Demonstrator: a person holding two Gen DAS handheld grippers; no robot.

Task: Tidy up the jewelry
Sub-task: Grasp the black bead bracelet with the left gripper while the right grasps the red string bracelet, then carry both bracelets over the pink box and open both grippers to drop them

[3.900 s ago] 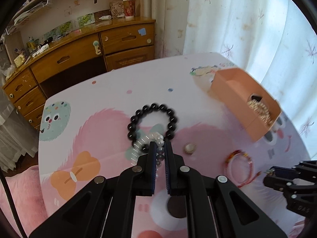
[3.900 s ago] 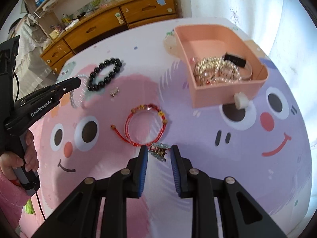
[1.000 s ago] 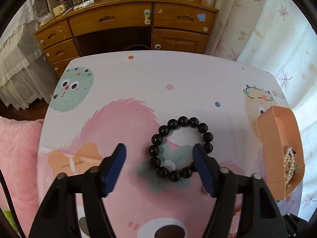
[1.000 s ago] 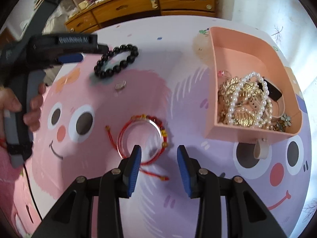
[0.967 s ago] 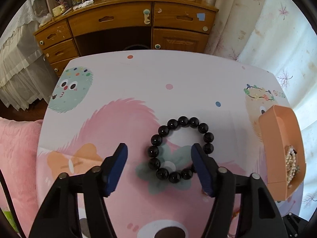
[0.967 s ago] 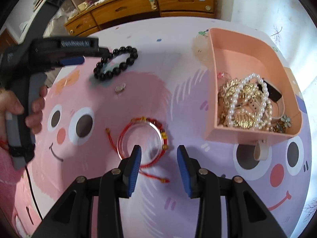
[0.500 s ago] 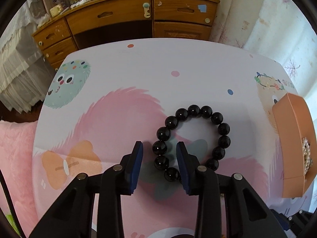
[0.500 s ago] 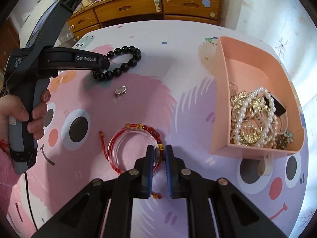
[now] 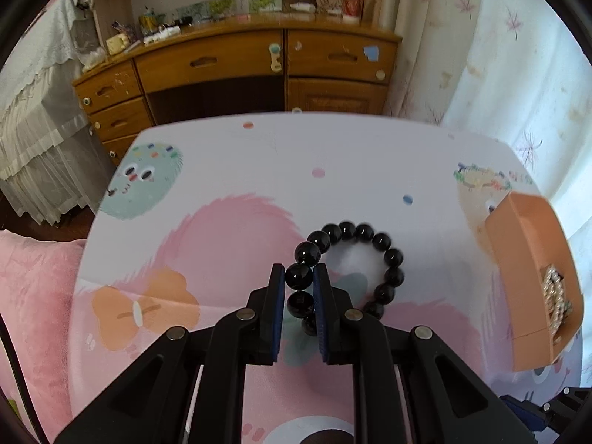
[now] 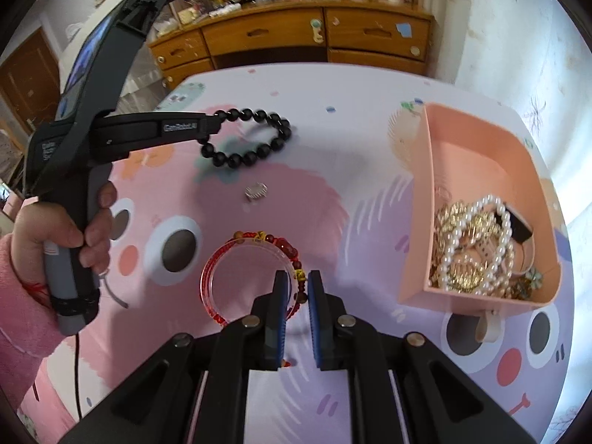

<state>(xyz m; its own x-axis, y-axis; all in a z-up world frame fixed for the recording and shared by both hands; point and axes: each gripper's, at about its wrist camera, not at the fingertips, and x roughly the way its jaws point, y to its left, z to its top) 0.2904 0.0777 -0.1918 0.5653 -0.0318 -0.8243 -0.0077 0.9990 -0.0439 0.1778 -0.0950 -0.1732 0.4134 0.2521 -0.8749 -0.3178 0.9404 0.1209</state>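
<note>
Both tongs clamp bracelets on the cartoon tabletop (image 10: 370,140).
Left tongs (image 9: 299,281) pinch the black bead bracelet (image 9: 355,262); right tongs (image 10: 296,288) grip the red string bracelet (image 10: 251,273), both left of the pink tray (image 10: 418,222). Smooth beads could slip free. Tray contents tangle indistinctly.

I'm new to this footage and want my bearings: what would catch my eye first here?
Two grips at once: the left gripper is shut on a black bead bracelet mid-table, and the right gripper is shut on a red bracelet nearer the camera. To the right sits a pink box heaped with pearls and gold pieces, with a small ring lying loose between the bracelets.
</note>
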